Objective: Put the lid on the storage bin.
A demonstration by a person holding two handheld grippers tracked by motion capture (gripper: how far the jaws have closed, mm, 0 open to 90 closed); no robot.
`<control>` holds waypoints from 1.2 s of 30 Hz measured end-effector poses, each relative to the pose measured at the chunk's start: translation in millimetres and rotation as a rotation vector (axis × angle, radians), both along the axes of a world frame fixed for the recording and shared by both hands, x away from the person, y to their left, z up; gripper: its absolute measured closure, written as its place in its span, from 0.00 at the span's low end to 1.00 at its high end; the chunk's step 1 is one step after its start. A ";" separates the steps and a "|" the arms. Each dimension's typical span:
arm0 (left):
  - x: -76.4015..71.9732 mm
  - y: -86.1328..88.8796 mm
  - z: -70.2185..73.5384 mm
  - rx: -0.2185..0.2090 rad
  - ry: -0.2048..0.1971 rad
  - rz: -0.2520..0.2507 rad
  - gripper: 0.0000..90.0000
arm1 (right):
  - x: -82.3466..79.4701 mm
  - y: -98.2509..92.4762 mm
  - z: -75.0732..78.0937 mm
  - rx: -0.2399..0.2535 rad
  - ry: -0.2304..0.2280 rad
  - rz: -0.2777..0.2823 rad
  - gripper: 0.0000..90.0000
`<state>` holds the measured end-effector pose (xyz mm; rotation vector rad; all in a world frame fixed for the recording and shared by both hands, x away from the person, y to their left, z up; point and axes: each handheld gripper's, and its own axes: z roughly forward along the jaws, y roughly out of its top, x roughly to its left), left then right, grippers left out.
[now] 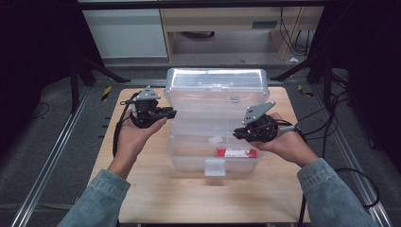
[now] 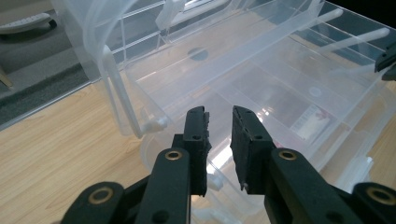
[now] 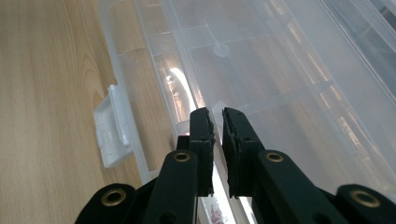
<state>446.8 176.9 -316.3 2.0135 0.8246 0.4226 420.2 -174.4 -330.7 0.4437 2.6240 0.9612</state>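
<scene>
A clear plastic organizer box [image 1: 215, 142] lies on the wooden table [image 1: 151, 194] with its lid [image 1: 215, 82] standing up at the back. Dividers split its tray [image 2: 280, 70] into compartments, and one near the front holds a red and white card [image 1: 236, 152]. My left gripper [image 1: 172, 112] hovers at the box's left edge; its jaws [image 2: 219, 119] stand a little apart with nothing between them. My right gripper [image 1: 236, 135] sits over the right side of the tray [image 3: 280, 70], and its jaws [image 3: 217, 119] are almost together and hold nothing.
A white latch tab [image 1: 215, 166] sticks out from the box's front wall, and it is seen to the left of the jaws in the right gripper view [image 3: 112, 135]. Bare wood runs along the table's front and sides. Cables trail from both grippers.
</scene>
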 end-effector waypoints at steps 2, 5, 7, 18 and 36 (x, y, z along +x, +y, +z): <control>0.7 -0.1 -0.3 -0.001 -0.003 0.005 0.85 | -1.3 -0.2 -1.2 -0.001 -0.004 0.003 0.92; 0.5 0.3 -0.2 -0.003 -0.006 0.011 0.87 | -2.7 -0.2 -2.5 0.000 -0.005 0.001 0.92; -0.2 0.8 0.2 -0.005 -0.010 0.013 0.88 | -3.9 -0.1 -3.2 -0.005 -0.008 0.004 0.92; -9.7 5.7 -3.4 -0.038 -0.011 0.013 0.93 | -12.3 -0.6 -11.6 -0.014 -0.005 0.012 0.92; -18.6 12.8 -15.0 -0.032 0.016 -0.012 0.98 | -18.1 -2.9 -20.0 -0.003 0.008 0.008 0.91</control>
